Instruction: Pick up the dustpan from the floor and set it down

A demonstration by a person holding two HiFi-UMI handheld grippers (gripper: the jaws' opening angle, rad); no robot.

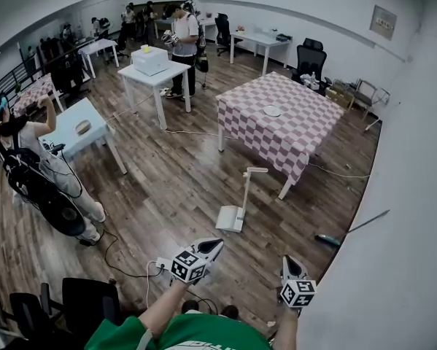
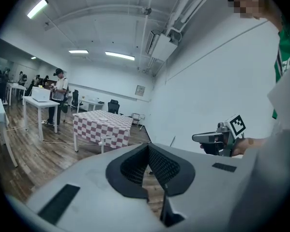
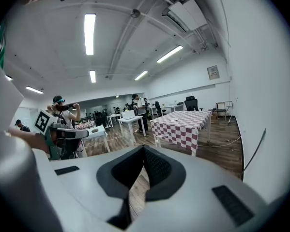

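Now, dustpan (image 1: 231, 218) sits on floor ahead of both grippers, well apart, near checked table (image 1: 309, 126), long handle (image 1: 246, 189) upright. Left gripper (image 1: 213, 247) closed, empty; right gripper (image 1: 290, 263) likewise. Probably light, stiff, smooth plastic; best hold: handle shaft.

Two grippers show: left gripper (image 1: 215, 245) and right gripper (image 1: 290, 261). There is one dustpan (image 1: 231, 217), one broom (image 1: 327, 239), one checkered table (image 1: 302, 126) and one plate (image 1: 272, 111).

head view steeply down; gripper views forward; share checkered table (image 1: 306, 122)
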